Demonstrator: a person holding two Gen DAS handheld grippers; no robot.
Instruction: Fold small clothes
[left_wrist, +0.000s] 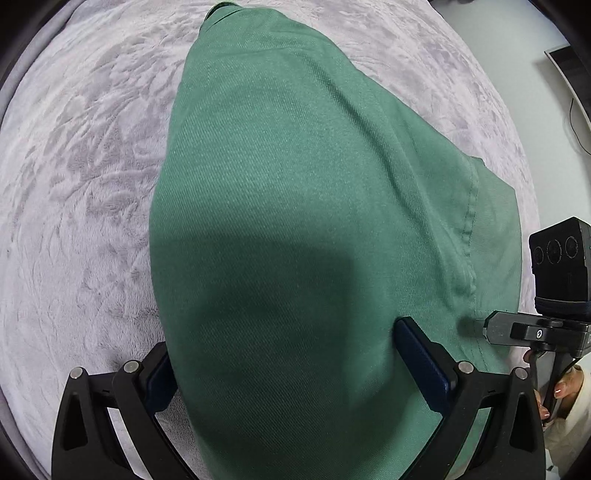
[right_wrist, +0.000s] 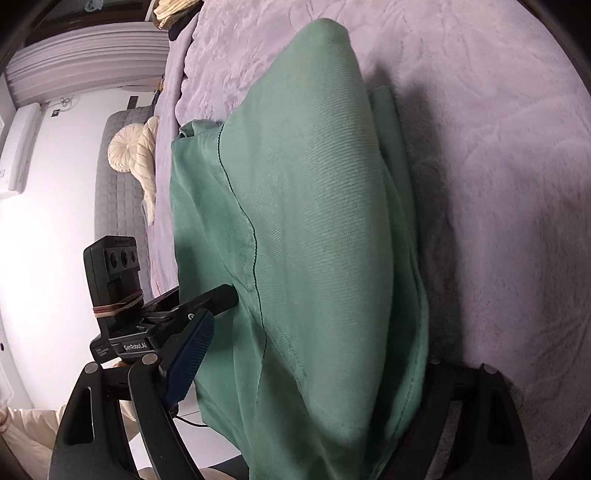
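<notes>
1. In the left wrist view, the lilac plush blanket (left_wrist: 74, 166) of the bed fills the left side of the frame.
2. At the centre, the green garment (left_wrist: 295, 221) runs from the top edge down to the bottom, lying on that blanket and passing between the fingers of your left tool (left_wrist: 284, 332).
3. That tool's blue pads (left_wrist: 421, 365) stand wide apart at lower left and lower right (spread, not pinching), with the cloth loose between them.
4. At the lower right edge, your right hand (left_wrist: 565, 387) grips a black handle under a black camera block (left_wrist: 559, 266).
5. In the right wrist view, a cream cushion (right_wrist: 133, 147) sits at the upper left, against a grey quilted panel (right_wrist: 114, 192).
6. The same garment covers the centre, a dark seam running down it, folded layers showing along its right edge.
7. Your right tool (right_wrist: 317, 339) is spread wide too: one blue pad shows at lower left just beside the cloth, and the other finger is mostly hidden behind the fabric at lower right.
8. The blanket takes up the right side.
</notes>
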